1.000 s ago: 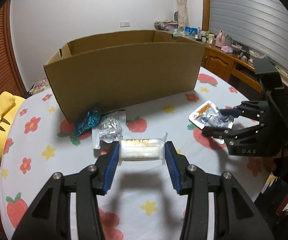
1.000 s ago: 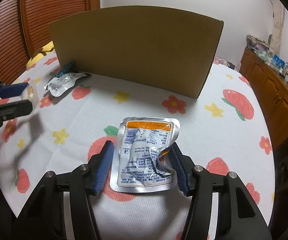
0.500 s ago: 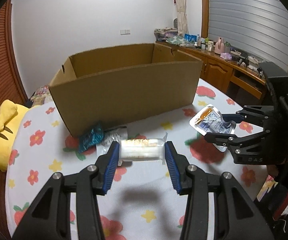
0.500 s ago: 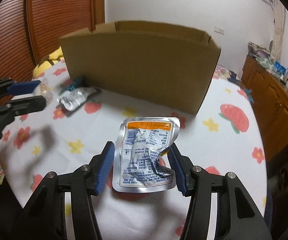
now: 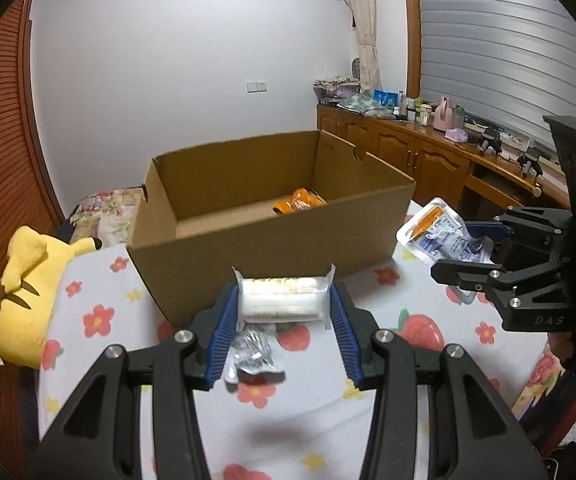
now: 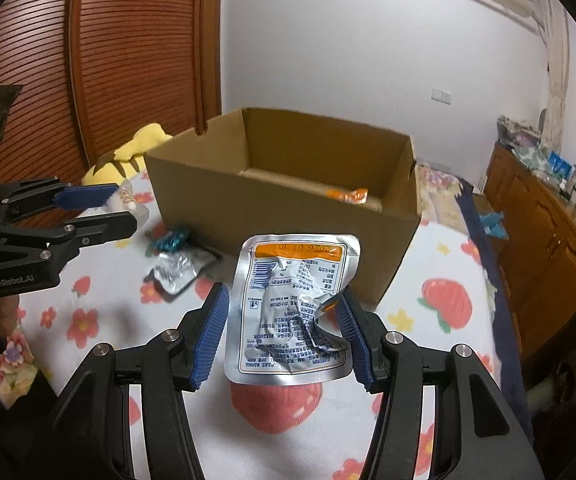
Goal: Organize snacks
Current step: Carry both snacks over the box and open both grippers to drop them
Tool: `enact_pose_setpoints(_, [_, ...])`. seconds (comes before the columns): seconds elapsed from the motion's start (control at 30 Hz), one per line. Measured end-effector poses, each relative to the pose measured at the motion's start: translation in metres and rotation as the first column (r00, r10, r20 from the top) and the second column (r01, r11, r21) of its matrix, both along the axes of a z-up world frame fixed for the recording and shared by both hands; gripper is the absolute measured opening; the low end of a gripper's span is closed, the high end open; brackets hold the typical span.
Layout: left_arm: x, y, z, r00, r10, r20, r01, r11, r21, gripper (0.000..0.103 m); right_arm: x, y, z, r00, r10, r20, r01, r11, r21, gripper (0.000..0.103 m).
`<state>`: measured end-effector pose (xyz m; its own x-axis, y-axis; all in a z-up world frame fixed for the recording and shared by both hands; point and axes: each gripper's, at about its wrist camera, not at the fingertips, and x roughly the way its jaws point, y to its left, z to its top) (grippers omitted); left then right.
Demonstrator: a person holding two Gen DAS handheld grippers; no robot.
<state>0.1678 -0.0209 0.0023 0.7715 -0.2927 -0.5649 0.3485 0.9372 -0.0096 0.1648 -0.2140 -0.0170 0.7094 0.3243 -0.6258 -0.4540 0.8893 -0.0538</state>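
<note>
A: Status on both hands?

B: left gripper [image 5: 286,312] is clamped on a clear-wrapped cracker pack [image 5: 284,300], pads on its two short ends, so its long axis runs straight across the jaws. right gripper [image 6: 284,328] is clamped on a silver pouch [image 6: 291,304], pads on the side edges, long axis pointing forward, orange band at the far end. Both packs are off the table [image 5: 407,400].

A: Where's the target?

B: cardboard box [image 5: 272,236], open top, straight ahead of both grippers and below the held packs. One orange packet [image 5: 299,202] already lies inside, at the far right corner.

A: Which hand's closer?

B: Judging by the left wrist view, left: its pack hangs just short of the near wall. The right one sits off the box's right corner and would have to come in over that corner.

A: Anything left out?

B: A crumpled foil wrapper [image 6: 176,272] and a teal wrapper [image 6: 172,238] on the table by the near wall, between the two grippers.
</note>
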Motion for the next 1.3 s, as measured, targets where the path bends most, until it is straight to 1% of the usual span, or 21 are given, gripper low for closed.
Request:
enact_pose_setpoints(0.2, [0.009, 0.007, 0.016, 1.0, 0.005, 0.025, -0.005, 1.0, -0.009, 0.045, 0.007, 0.004, 0.018, 0.999, 0.01, 0.033, -0.011, 1.0, 0.013, 0.056])
enact_pose_setpoints(0.27, [0.011, 0.007, 0.018, 1.0, 0.004, 0.03, -0.004, 1.0, 0.0, 0.045, 0.009, 0.005, 0.022, 0.999, 0.012, 0.04, -0.013, 1.0, 0.022, 0.056])
enact_pose_setpoints(0.6, [0.033, 0.009, 0.025, 0.999, -0.006, 0.04, 0.006, 1.0, 0.006, 0.045, 0.024, 0.006, 0.031, 0.998, 0.008, 0.055, -0.011, 0.999, 0.041, 0.056])
enact_pose_setpoints(0.73, [0.051, 0.007, 0.028, 0.999, -0.014, 0.043, 0.013, 1.0, 0.017, 0.045, 0.037, 0.007, 0.034, 0.998, 0.006, 0.059, -0.009, 0.999, 0.051, 0.056])
enact_pose_setpoints(0.87, [0.074, 0.009, 0.03, 0.999, -0.007, 0.04, 0.007, 1.0, 0.012, 0.046, 0.053, 0.009, 0.037, 0.998, 0.011, 0.062, -0.015, 0.998, 0.061, 0.057])
enact_pose_setpoints(1.03, [0.103, 0.01, 0.026, 1.0, 0.007, 0.024, -0.007, 1.0, 0.021, 0.046, 0.078, 0.012, 0.037, 0.998, 0.023, 0.064, -0.027, 0.998, 0.063, 0.057])
enact_pose_setpoints(1.2, [0.129, 0.008, 0.021, 1.0, 0.018, 0.002, -0.018, 0.999, 0.049, 0.046, 0.105, 0.013, 0.035, 0.998, 0.03, 0.049, -0.034, 0.997, 0.07, 0.057])
enact_pose_setpoints(1.3, [0.138, 0.006, 0.018, 1.0, 0.018, -0.001, -0.018, 0.997, 0.077, 0.046, 0.116, 0.014, 0.033, 0.999, 0.031, 0.044, -0.034, 0.997, 0.063, 0.057])
